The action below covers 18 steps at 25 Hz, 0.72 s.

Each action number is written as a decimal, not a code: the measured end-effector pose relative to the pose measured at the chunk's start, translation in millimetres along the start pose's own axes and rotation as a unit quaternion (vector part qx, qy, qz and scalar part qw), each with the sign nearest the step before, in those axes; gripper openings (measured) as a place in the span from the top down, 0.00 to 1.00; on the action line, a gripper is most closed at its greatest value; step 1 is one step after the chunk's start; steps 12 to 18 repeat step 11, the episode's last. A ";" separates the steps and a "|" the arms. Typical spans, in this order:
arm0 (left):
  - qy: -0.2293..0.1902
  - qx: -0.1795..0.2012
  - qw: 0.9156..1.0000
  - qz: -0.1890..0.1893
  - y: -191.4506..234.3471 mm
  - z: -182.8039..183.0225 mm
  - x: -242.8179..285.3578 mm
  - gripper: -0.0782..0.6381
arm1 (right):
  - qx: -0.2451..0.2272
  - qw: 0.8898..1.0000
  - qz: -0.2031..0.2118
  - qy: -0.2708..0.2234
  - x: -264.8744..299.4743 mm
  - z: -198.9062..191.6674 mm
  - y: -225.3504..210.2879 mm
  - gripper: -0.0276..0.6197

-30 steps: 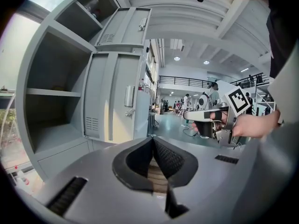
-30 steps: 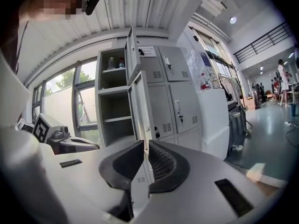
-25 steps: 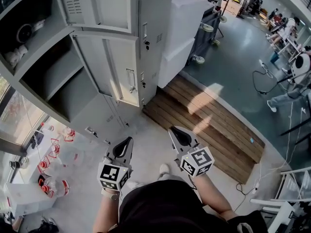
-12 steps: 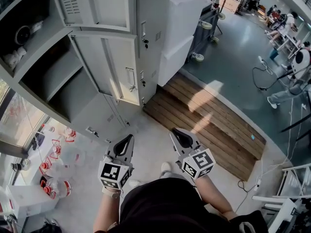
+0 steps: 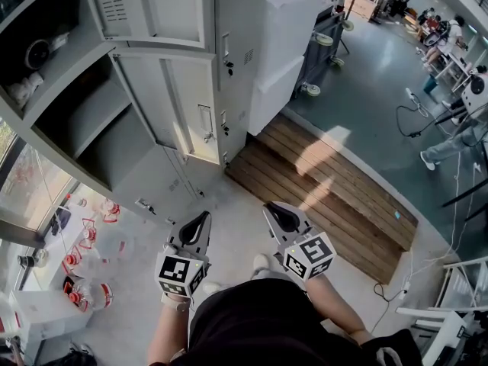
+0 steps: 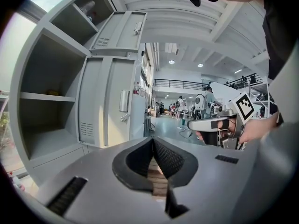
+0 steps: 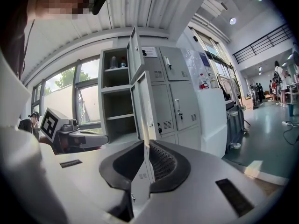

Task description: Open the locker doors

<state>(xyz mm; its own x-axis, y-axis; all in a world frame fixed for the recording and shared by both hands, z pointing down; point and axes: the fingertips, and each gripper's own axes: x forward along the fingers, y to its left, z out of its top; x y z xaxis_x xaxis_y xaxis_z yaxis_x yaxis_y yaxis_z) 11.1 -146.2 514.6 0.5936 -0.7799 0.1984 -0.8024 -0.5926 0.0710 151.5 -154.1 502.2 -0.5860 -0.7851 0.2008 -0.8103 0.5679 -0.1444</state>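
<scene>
The grey locker bank (image 5: 238,67) fills the upper left of the head view. Its left column stands open, showing bare shelves (image 5: 84,120), with two doors (image 5: 187,113) swung outward. The column to the right keeps its doors closed, small handles showing. Both grippers hang low in front of the person, well short of the lockers. My left gripper (image 5: 204,216) (image 6: 153,139) is shut, tips touching, nothing in it. My right gripper (image 5: 268,207) (image 7: 145,143) has its jaws barely apart with nothing between them. It points at the edge of an open door (image 7: 140,101).
A wooden pallet platform (image 5: 328,189) lies on the floor right of the lockers. A white cabinet (image 5: 286,52) stands beside them. Red-capped bottles (image 5: 84,242) and a white box (image 5: 38,311) sit at the lower left. Cables (image 5: 415,128) and people (image 5: 457,143) are at the far right.
Both grippers hold almost the same place. The head view shifted slightly and a person at the far right moved.
</scene>
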 end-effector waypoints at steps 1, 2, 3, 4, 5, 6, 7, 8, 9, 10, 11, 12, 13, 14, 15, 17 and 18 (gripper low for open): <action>0.001 -0.002 1.000 0.002 -0.1 -0.7 -0.4 0.87 | 0.002 1.000 0.000 -0.001 -0.2 0.1 -0.6 0.87; 0.001 -0.004 1.000 0.004 -0.3 -1.5 -0.9 0.87 | 0.005 1.000 0.001 -0.001 -0.3 -0.1 -1.1 0.87; 0.002 -0.003 1.000 0.004 -0.8 -2.3 -1.5 0.87 | 0.008 1.000 0.003 -0.001 -0.5 -0.6 -1.5 0.87; 0.002 -0.002 1.000 0.004 -1.4 -2.8 -2.2 0.87 | 0.010 1.000 0.004 -0.001 -0.6 -1.1 -1.6 0.87; 0.002 -0.001 1.000 0.004 -1.8 -3.1 -2.9 0.87 | 0.013 1.000 0.006 0.000 -0.7 -1.4 -1.5 0.87; 0.002 0.001 1.000 0.004 -2.2 -3.2 -3.5 0.87 | 0.014 1.000 0.007 -0.001 -0.6 -1.4 -1.2 0.87; 0.003 0.002 1.000 0.004 -2.4 -3.2 -4.0 0.87 | 0.015 1.000 0.009 -0.001 -0.4 -1.1 -0.9 0.87; 0.003 0.001 1.000 0.005 -2.2 -3.2 -4.4 0.87 | 0.015 1.000 0.010 -0.002 -0.2 -0.8 -0.7 0.87; 0.003 -0.001 1.000 0.006 -1.6 -3.2 -4.8 0.87 | 0.015 1.000 0.010 -0.002 0.2 -0.6 -0.5 0.87; 0.003 -0.003 1.000 0.008 -1.0 -3.2 -5.1 0.87 | 0.015 1.000 0.011 -0.002 0.6 -0.5 -0.4 0.87; 0.004 -0.006 1.000 0.010 -0.4 -3.1 -5.4 0.87 | 0.014 1.000 0.012 -0.002 1.1 -0.5 -0.2 0.87; 0.004 -0.006 1.000 0.010 -0.4 -3.1 -5.4 0.87 | 0.014 1.000 0.012 -0.002 1.1 -0.5 -0.2 0.87; 0.004 -0.006 1.000 0.010 -0.4 -3.1 -5.4 0.87 | 0.014 1.000 0.012 -0.002 1.1 -0.5 -0.2 0.87; 0.004 -0.006 1.000 0.010 -0.4 -3.1 -5.4 0.87 | 0.014 1.000 0.012 -0.002 1.1 -0.5 -0.2 0.87; 0.004 -0.006 1.000 0.010 -0.4 -3.1 -5.4 0.87 | 0.014 1.000 0.012 -0.002 1.1 -0.5 -0.2 0.87; 0.004 -0.006 1.000 0.010 -0.4 -3.1 -5.4 0.87 | 0.014 1.000 0.012 -0.002 1.1 -0.5 -0.2 0.87; 0.004 -0.006 1.000 0.010 -0.4 -3.1 -5.4 0.87 | 0.014 1.000 0.012 -0.002 1.1 -0.5 -0.2 0.87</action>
